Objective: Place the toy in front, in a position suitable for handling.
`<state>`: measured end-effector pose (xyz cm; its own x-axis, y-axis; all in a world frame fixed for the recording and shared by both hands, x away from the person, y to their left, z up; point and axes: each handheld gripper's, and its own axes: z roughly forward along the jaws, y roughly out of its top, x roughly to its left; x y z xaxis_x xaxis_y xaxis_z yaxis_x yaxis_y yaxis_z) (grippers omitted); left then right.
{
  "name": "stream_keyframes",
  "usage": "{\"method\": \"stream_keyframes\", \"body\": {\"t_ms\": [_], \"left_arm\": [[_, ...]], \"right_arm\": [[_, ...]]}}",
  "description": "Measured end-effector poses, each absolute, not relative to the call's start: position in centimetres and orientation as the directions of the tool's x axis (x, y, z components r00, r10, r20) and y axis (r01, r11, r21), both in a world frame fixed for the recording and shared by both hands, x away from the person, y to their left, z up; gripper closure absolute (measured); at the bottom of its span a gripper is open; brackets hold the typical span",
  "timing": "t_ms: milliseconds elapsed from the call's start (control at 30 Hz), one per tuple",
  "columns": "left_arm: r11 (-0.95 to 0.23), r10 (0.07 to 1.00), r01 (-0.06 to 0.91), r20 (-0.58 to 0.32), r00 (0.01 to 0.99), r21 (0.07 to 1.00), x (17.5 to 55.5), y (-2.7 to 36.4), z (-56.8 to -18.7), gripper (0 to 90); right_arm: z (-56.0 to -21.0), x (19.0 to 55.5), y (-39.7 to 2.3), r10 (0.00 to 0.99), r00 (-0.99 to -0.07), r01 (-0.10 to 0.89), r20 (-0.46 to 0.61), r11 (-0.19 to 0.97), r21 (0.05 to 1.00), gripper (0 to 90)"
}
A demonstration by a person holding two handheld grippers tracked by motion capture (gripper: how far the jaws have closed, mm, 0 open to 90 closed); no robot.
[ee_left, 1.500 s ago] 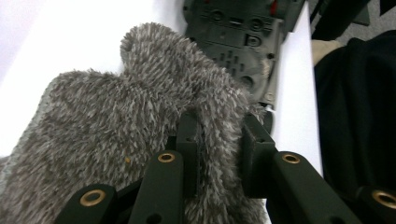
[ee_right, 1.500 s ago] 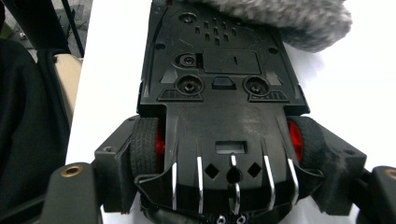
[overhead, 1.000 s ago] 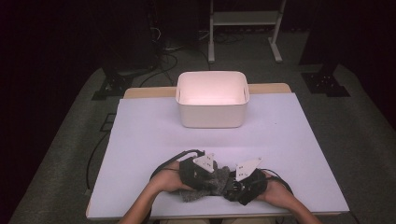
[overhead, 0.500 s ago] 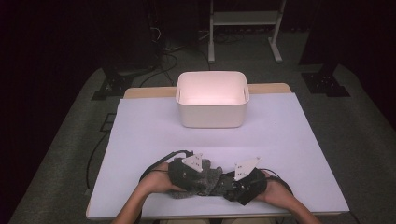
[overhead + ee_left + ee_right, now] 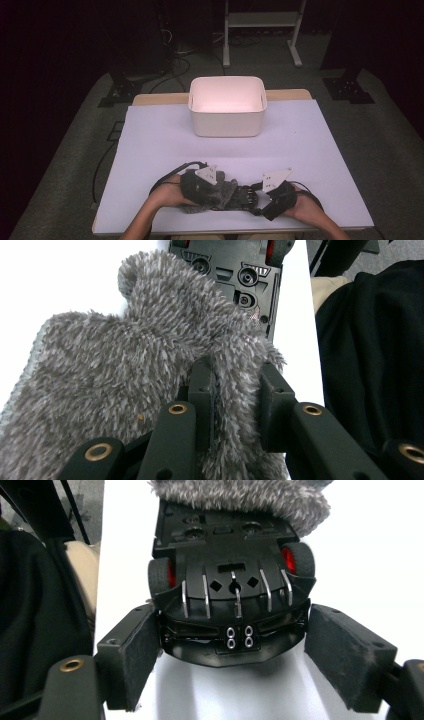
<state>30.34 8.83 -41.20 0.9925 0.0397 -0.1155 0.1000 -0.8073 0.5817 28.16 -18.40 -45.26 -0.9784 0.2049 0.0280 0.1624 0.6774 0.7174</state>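
Toy car (image 5: 232, 587): black, upside down, underside showing; red wheel hubs, black tyres, silver ribs, four small round studs at near end. No readable writing or brand. Sits at near edge of bench (image 5: 150, 145), partly under grey shaggy cloth (image 5: 115, 370).

Left tongs (image 5: 235, 390): closed tight on fold of cloth.

Right tongs (image 5: 235, 655): spread wide, pads flanking car; left pad touching car, right pad apart.

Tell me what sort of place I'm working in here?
Most likely a lab or recording studio bench, not a home. The white table sits in a dark room, with cables trailing over grey carpet and a metal stand behind it. A white bin stands staged at the far edge.
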Motion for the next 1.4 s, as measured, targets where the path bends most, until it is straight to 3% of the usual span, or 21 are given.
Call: {"method": "stream_keyframes", "body": {"t_ms": [233,867,1067,1400], "left_arm": [[-0.803,0.033,0.098,-0.120,0.992,0.588,30.4,8.1,-41.0,72.9],[-0.806,-0.136,-0.078,-0.055,0.989,0.587,29.6,-0.5,-39.4,73.0],[-0.812,-0.093,-0.044,-0.055,0.994,0.582,30.3,1.0,-39.5,73.0],[-0.826,0.053,0.088,-0.079,0.995,0.557,31.4,6.7,-40.5,73.0]], "right_arm": [[-45.5,28.3,-18.1,0.187,-0.982,0.139,0.009,0.693,0.707,22.1],[-45.1,27.8,-17.4,0.186,-0.982,0.117,-0.023,0.703,0.701,22.8],[-45.1,27.8,-17.5,0.189,-0.982,0.126,-0.012,0.700,0.703,23.0],[-45.2,27.9,-17.6,0.185,-0.983,0.126,-0.008,0.697,0.706,23.0]]}}
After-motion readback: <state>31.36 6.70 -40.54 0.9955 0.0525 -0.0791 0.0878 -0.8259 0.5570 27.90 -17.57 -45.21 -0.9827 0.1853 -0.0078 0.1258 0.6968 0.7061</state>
